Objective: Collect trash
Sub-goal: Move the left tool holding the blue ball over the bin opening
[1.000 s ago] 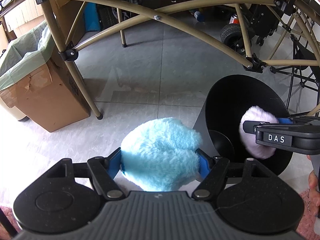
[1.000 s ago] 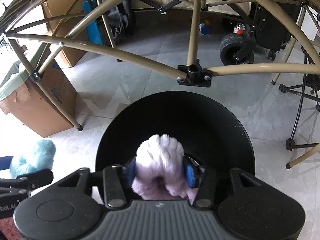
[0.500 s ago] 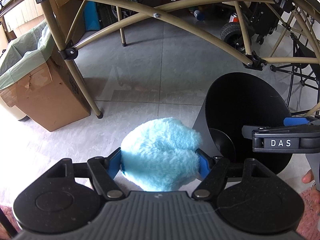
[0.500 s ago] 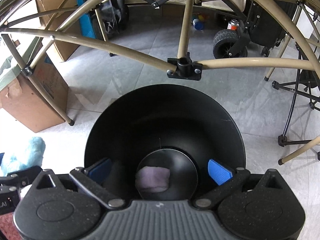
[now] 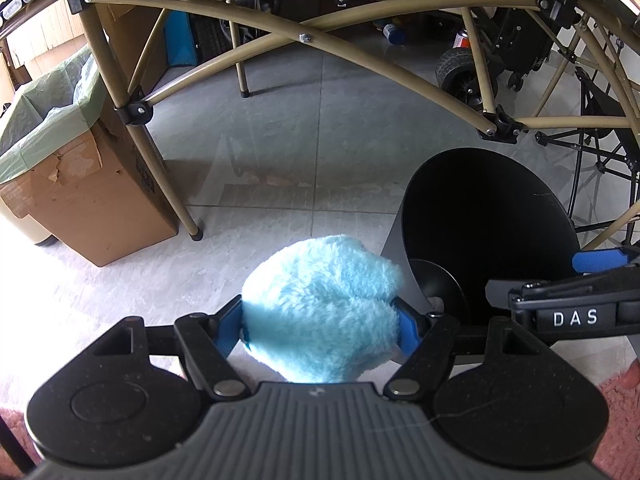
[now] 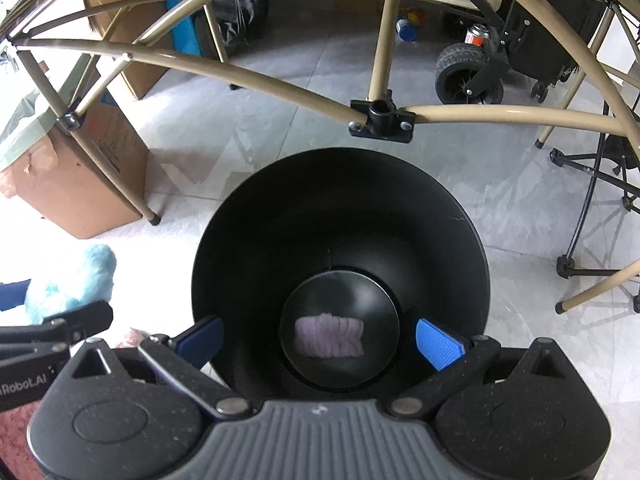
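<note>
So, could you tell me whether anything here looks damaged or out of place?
Only the cardboard box lined with a green bag: its outer paper is torn near the top edge. The purple fluffy item lies flat at the bottom of the black bin.

1. The black bin stands open-topped, its mouth unblocked; only a lilac plush piece lies on its bottom.
2. Tan folding-frame tubes arch just beyond the bin, and a black tube joint sits near its far rim.
3. Left of the bin, bare tiled floor runs to a frame leg and a bag-lined cardboard box.
4. Right of the bin, black stand legs crowd the floor.
</note>
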